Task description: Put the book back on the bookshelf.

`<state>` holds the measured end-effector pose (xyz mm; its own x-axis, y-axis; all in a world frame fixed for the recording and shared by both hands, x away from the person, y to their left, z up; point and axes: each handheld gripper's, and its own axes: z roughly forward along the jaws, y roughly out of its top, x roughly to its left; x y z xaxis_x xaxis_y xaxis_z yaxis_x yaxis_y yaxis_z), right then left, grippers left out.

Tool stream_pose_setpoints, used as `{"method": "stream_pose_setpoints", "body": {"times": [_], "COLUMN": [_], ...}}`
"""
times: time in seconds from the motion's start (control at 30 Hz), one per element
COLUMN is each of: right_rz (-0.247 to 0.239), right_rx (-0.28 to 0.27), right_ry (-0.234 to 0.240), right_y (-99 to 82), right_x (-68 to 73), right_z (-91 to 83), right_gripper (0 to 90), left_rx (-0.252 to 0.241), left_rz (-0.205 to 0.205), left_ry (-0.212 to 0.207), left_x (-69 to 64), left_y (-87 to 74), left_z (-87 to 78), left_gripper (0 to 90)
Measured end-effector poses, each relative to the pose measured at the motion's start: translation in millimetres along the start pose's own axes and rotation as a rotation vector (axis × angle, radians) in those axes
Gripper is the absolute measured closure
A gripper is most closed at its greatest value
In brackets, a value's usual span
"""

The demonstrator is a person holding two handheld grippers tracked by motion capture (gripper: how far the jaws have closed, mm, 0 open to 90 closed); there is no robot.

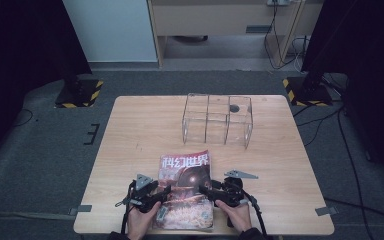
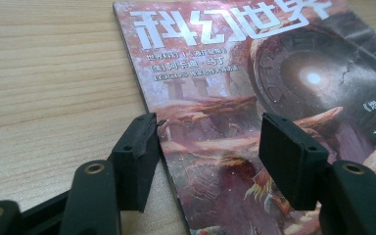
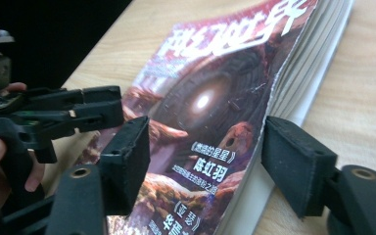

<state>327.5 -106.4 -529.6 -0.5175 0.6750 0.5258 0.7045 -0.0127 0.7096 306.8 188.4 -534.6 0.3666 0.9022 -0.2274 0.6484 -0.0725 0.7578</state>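
High view: magazine (image 1: 187, 187) titled 科幻世界, both grippers' jaws spread over its edges.

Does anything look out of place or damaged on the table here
The magazine has a ragged, worn cover edge on its open side, seen in the right gripper view, where the pages fan slightly. Otherwise it lies flat on the table, and the clear rack stands upright behind it.

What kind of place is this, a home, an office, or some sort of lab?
Most likely a lab or studio set up for recording. A lone wooden table stands on grey carpet between dark curtains, with hazard-striped stand bases on either side and cables trailing across the floor.
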Motion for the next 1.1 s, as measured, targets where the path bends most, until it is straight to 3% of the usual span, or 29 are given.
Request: {"method": "stream_pose_setpoints", "body": {"times": [0.07, 0.17, 0.4, 0.5, 0.53, 0.63, 0.77, 0.83, 0.93, 0.97, 1.0, 1.1], "right_rz": [-0.012, -0.087, -0.132, -0.133, -0.140, -0.129, -0.126, -0.148, -0.154, -0.189, -0.189, -0.228], "right_rx": [-0.007, -0.025, -0.015, 0.024, 0.079, 0.124, 0.114, 0.088, 0.005, 0.012, 0.012, 0.068], "right_ry": [0.003, 0.010, 0.003, -0.016, -0.062, -0.099, -0.102, -0.095, 0.009, 0.017, 0.017, -0.058], "right_y": [0.8, 6.9, 11.1, 9.2, 6.3, 1.1, -2.3, -1.2, 6.1, 8.6, 8.6, 8.4], "right_x": [2.4, 13.7, 19.8, 17.6, 13.7, 7.5, 5.6, 9.3, 18.8, 25.0, 25.0, 28.1], "right_z": [-0.8, -2.9, -1.4, 1.8, 4.8, 8.2, 10.2, 7.3, 1.8, 4.6, 4.6, 11.9], "right_gripper": [36.8, 37.4, 35.2, 28.1, 26.0, 25.6, 25.7, 28.8, 32.3, 33.3, 33.3, 33.1], "left_rx": [0.001, 0.001, 0.002, 0.002, 0.002, 0.002, 0.001, 0.005, 0.005, 0.003, 0.003, 0.002], "left_rz": [0.002, 0.003, 0.008, 0.009, 0.008, 0.008, 0.010, 0.015, 0.014, 0.012, 0.012, 0.006], "left_ry": [0.000, -0.002, -0.004, -0.004, -0.004, -0.004, 0.000, 0.005, 0.004, 0.002, 0.002, -0.006], "left_x": [-0.2, 0.2, 0.4, 0.3, 0.3, 0.3, -0.1, -0.8, -0.8, -0.4, -0.4, 0.7], "left_y": [0.0, 0.0, 0.1, 0.1, 0.1, 0.1, 0.1, 0.1, 0.1, 0.1, 0.1, 0.1], "left_z": [0.1, -0.1, -0.1, 0.0, 0.0, 0.0, 0.1, 0.1, 0.1, 0.0, 0.0, -0.2], "left_gripper": [39.5, 39.5, 38.7, 38.5, 38.5, 38.7, 38.8, 38.4, 38.6, 38.5, 38.5, 38.6]}}
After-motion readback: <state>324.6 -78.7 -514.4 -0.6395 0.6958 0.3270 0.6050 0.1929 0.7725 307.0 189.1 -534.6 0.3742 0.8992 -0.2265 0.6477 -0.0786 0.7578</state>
